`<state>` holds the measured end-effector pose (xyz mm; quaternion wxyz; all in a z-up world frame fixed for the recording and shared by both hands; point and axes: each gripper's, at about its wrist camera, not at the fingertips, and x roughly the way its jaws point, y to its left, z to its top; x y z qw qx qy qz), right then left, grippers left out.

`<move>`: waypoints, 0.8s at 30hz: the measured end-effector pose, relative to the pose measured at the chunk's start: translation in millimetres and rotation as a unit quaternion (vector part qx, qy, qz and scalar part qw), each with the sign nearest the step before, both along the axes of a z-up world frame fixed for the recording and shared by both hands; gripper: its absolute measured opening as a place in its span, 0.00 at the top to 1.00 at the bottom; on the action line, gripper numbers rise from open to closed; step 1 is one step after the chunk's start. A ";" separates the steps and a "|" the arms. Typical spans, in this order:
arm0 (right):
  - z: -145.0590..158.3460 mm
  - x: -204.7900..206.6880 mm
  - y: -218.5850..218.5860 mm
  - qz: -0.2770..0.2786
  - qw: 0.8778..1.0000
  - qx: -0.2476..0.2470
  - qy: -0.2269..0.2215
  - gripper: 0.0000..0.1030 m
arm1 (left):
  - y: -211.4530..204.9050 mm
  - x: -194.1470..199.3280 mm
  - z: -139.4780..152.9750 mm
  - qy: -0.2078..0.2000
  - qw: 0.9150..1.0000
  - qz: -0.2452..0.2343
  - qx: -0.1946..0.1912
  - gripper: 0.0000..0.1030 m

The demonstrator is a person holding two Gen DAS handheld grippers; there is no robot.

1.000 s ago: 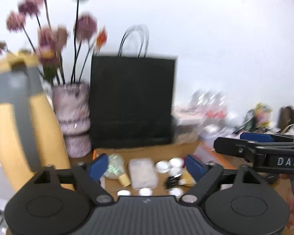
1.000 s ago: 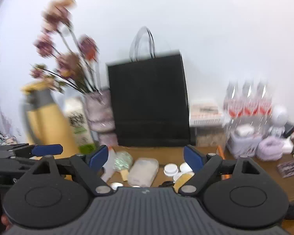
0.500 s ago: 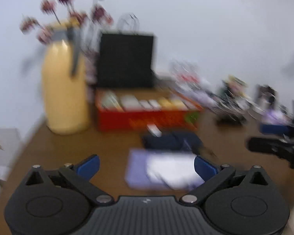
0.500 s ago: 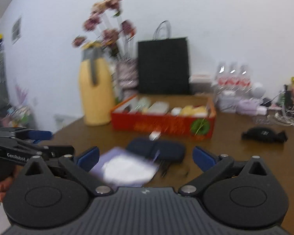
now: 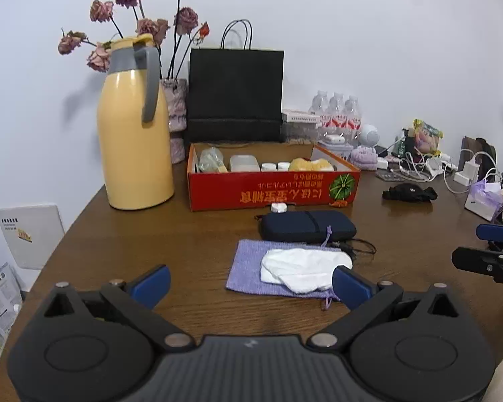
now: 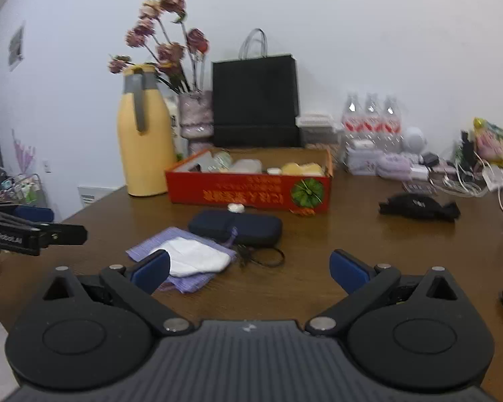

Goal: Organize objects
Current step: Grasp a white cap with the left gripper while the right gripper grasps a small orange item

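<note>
with both the left gripper (image 5: 249, 281) and right gripper (image 6: 248, 268) spread wide and empty, we judge the white cloth (image 5: 305, 268) on the purple pouch (image 5: 251, 268) soft and light, best pinched at its edge.

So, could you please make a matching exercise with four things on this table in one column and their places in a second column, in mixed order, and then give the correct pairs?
Things:
1. white cloth
2. dark blue case
3. yellow jug
4. small white round container

Places:
A. to the left of the red box
B. on the purple pouch
C. against the front of the red box, behind the case
D. between the red box and the purple pouch

Pairs: 1-B, 2-D, 3-A, 4-C
</note>
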<state>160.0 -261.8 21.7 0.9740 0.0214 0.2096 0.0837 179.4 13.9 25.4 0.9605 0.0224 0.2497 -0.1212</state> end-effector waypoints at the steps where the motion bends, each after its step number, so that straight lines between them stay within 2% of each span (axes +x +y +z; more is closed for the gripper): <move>1: -2.4 1.2 -0.9 -0.004 1.000 0.000 0.004 0.00 | -1.1 2.7 -3.5 0.005 1.000 0.003 0.002 0.00; 5: -10.5 7.6 -1.2 -0.012 1.000 -0.010 0.016 0.00 | -8.9 20.1 -20.9 0.030 0.999 0.023 0.021 0.00; 8: -14.6 17.3 -3.9 -0.023 0.999 -0.017 0.026 0.00 | -20.0 39.3 -32.7 0.053 0.996 0.046 0.057 0.00; 10: -15.0 27.2 -6.3 -0.030 0.999 -0.019 0.025 0.00 | -25.6 55.1 -37.2 0.069 0.994 0.052 0.066 0.00; 13: -13.6 49.0 -9.7 -0.039 0.999 -0.029 0.022 0.00 | -29.6 76.6 -31.4 0.063 0.996 0.028 0.048 0.00; 18: -9.9 97.7 -14.3 -0.038 0.997 -0.056 0.024 0.00 | -48.1 124.2 -16.6 0.012 0.999 -0.026 0.042 0.00; 19: -8.8 107.9 -15.6 -0.035 0.998 -0.056 0.023 0.00 | -52.5 139.2 -16.1 0.015 0.999 -0.028 0.042 0.01; 22: -6.8 142.7 -22.0 -0.019 0.999 -0.043 0.022 0.03 | -66.4 185.2 -17.2 0.046 0.998 -0.028 0.016 0.12; 24: -10.0 173.3 -28.8 -0.016 0.999 -0.026 0.032 0.06 | -80.4 208.4 -20.1 0.039 0.997 -0.061 0.013 0.13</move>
